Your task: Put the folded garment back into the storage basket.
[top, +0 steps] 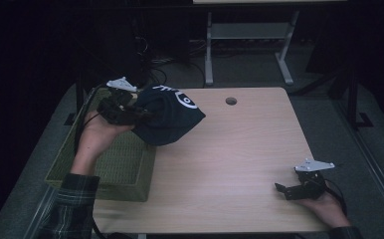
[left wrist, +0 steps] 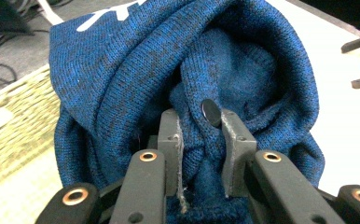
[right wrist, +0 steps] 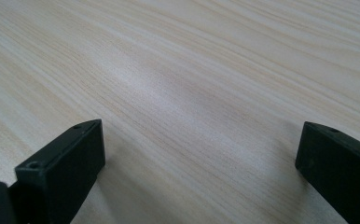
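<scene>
The left gripper (left wrist: 199, 135) clamps the blue knit garment (top: 167, 117) lifted beside the basket (top: 125, 164), not yet placed, while the right gripper (right wrist: 197, 154) rests open.

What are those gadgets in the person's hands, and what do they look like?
Each hand carries a black two-jaw tool. The left tool and the right tool each have a grey three-cornered plate on top and a black trailing cable. Close up, the arms show brass-coloured rivets and grey pads. The left sleeve is dark green plaid.
</scene>
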